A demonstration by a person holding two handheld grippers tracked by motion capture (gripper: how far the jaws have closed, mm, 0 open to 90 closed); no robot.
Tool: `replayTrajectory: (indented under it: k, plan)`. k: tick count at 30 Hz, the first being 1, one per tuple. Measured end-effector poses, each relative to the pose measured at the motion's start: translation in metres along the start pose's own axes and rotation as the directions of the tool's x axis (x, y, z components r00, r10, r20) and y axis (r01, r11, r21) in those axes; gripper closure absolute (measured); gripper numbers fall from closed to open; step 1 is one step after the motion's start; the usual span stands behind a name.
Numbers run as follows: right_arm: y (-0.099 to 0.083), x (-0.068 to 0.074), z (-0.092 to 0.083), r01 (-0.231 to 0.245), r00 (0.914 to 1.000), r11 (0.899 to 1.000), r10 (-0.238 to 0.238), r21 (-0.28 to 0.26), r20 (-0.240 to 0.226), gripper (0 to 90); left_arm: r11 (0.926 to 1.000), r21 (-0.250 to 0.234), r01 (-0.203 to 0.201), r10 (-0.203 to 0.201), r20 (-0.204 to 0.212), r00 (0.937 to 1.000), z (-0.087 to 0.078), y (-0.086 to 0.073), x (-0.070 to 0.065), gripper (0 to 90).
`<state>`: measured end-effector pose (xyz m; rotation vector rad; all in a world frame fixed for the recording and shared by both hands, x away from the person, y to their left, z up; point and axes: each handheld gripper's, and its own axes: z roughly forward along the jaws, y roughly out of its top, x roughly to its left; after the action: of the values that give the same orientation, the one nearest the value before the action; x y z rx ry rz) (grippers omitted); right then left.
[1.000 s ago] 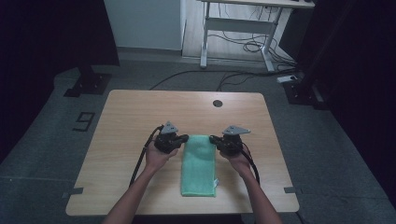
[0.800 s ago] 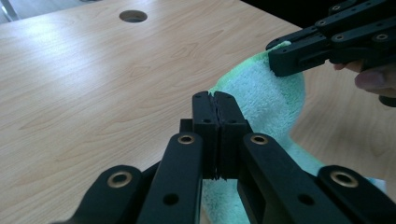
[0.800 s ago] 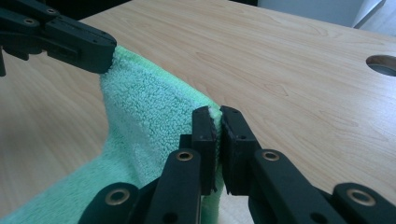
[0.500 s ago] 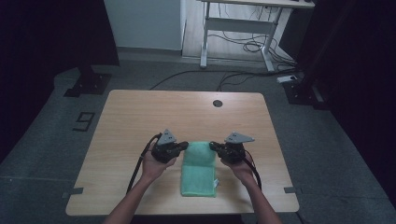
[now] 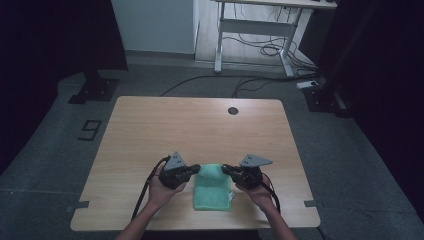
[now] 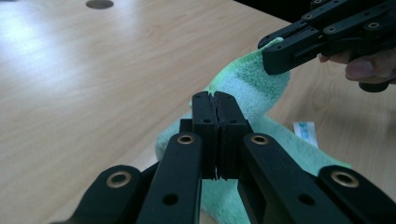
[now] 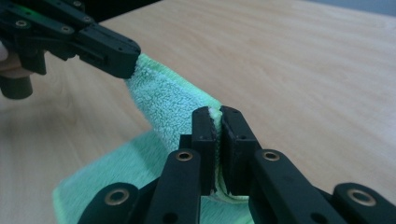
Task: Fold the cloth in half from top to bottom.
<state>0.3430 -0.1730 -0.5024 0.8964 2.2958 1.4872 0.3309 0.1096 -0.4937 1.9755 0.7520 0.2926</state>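
**Two corners pinched, fold halfway over**

Both grippers are clamped on the same soft mint-green terry towel (image 5: 212,187). Left gripper (image 6: 218,107) has its black jaws pressed together on one far corner of the cloth, with a sliver of green pile showing in the seam between them. Right gripper (image 7: 220,116) pinches the other far corner the same way, a pale edge of fabric caught between its pads.

Between the two grips the lifted edge hangs as a taut band, raised off the pale wooden table (image 5: 150,135), while the rest of the towel lies flat beneath and toward the person. A small white label (image 6: 306,133) sticks out at one side of the flat part.

From the high view the towel's long axis runs away from the person, and the held edge crosses it, spanning from one hand to the other. The grippers sit level with each other, neither nearer, so the coming move looks like carrying that edge evenly toward the near hem, both hands together. If one leads, the fold would likely skew.
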Motion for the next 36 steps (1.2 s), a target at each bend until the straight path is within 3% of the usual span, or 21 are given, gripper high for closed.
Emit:
replayTrajectory:
  k: [10, 18, 24, 28, 31, 36]
  plan:
    - [-0.019, 0.016, -0.008, -0.006, 0.9989, 1.0, 0.007, 0.013, -0.046, 84.2, 0.9992, 0.028, 0.028, -0.029, 0.026, 0.9993, -0.005, -0.022, -0.007, 87.9]
    - [-0.039, 0.032, -0.017, 0.004, 0.9969, 0.999, 0.0, 0.044, -0.078, 83.7, 0.9973, 0.074, -0.004, 0.001, 0.044, 0.999, -0.007, -0.042, -0.025, 87.1]
    - [-0.053, 0.041, -0.022, 0.019, 0.9956, 0.997, -0.012, 0.075, -0.093, 80.6, 0.9953, 0.097, -0.005, 0.0, 0.052, 0.9986, -0.008, -0.055, -0.033, 84.4]
    - [-0.059, 0.049, -0.026, 0.035, 0.9927, 0.995, -0.024, 0.088, -0.118, 70.1, 0.9946, 0.101, -0.023, 0.017, 0.057, 0.9982, -0.012, -0.063, -0.039, 73.8]
    - [-0.062, 0.056, -0.032, 0.047, 0.9908, 0.994, -0.034, 0.099, -0.131, 59.4, 0.9963, 0.079, -0.034, 0.029, 0.057, 0.998, -0.02, -0.062, -0.041, 57.9]
    - [-0.054, 0.055, -0.041, 0.028, 0.9957, 0.999, -0.024, 0.045, -0.09, 53.5, 0.999, 0.026, -0.037, 0.036, 0.064, 0.9973, -0.026, -0.043, -0.038, 51.4]
